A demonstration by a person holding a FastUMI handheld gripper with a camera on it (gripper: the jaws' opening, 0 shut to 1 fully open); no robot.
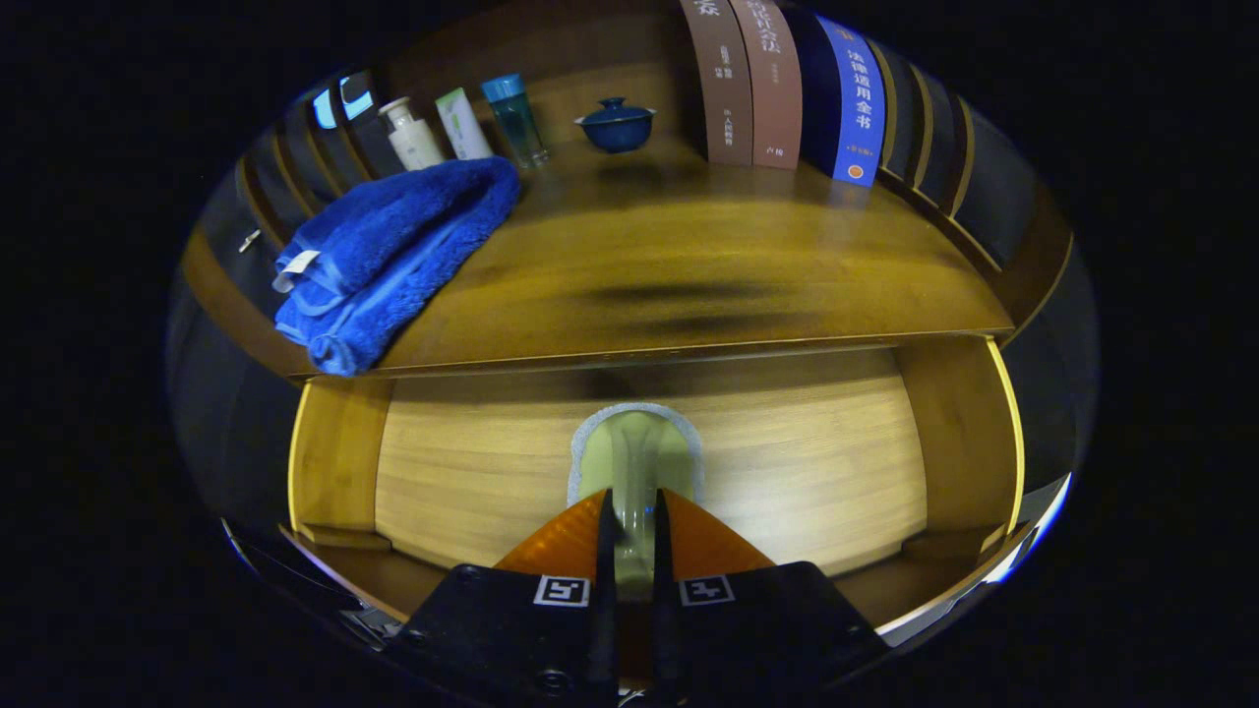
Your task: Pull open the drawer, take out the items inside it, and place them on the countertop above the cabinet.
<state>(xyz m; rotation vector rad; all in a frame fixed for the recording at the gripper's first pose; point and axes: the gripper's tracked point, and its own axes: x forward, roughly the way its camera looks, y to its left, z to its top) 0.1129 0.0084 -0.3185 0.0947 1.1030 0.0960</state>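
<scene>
Gripper [629, 511] fingers pinching scrub brush [634, 452] handle, over open drawer [787, 462]; blue towel [393, 256] at 10 o'clock on countertop [689, 265].

We see the open wooden drawer [472, 472] below the wooden countertop [689, 256]. In it, a pale long-handled brush [634, 452] sits between the gripper [629, 531] fingers. On the countertop: folded blue towel [393, 251] left, upright books [777, 88] right, bottles [462, 123] and lidded blue bowl [616, 125] behind.

Countertop [689, 265] middle free; towel [393, 256] blocks left.
</scene>
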